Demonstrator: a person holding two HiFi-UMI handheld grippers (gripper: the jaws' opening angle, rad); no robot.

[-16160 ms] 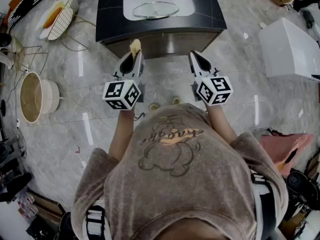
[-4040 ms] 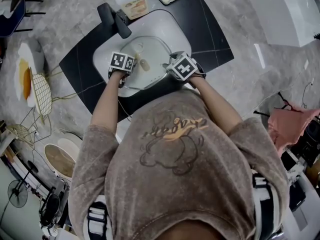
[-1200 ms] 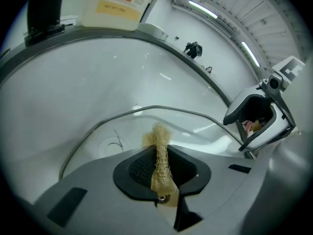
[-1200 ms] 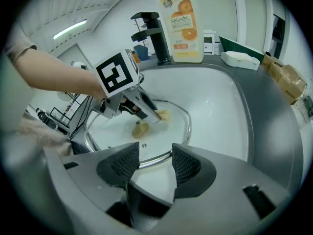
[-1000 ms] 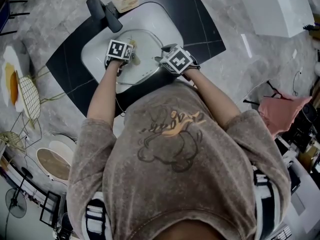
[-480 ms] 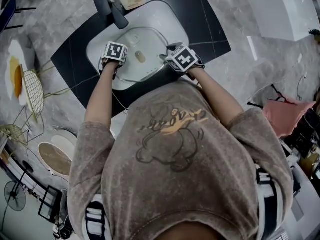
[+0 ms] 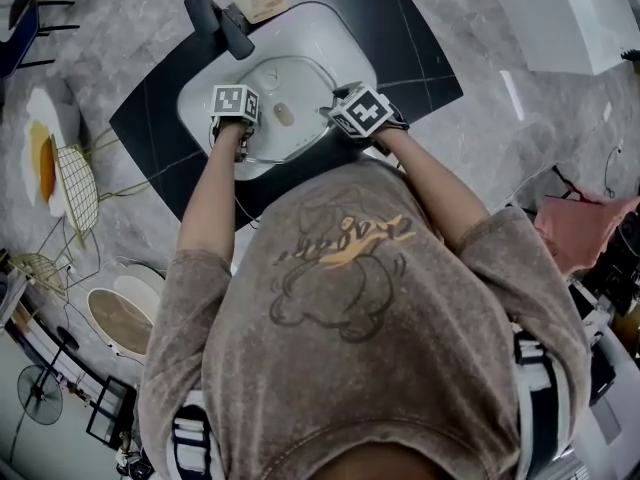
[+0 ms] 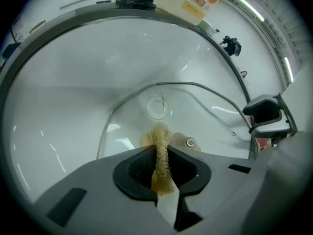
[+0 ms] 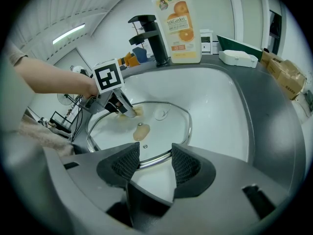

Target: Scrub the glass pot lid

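Glass pot lid lay in the white sink at twelve o'clock, the left gripper clenched on a yellow scrubber at its nine o'clock, the right gripper released at its three o'clock rim.

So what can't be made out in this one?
Right gripper view: whether the right gripper touches the lid's near rim; its own jaws cover that stretch.
Left gripper view: the lid's near part, behind the left gripper holding the sponge; the bottle, cut off by the top edge.
Head view: both sets of jaws, under the marker cubes.
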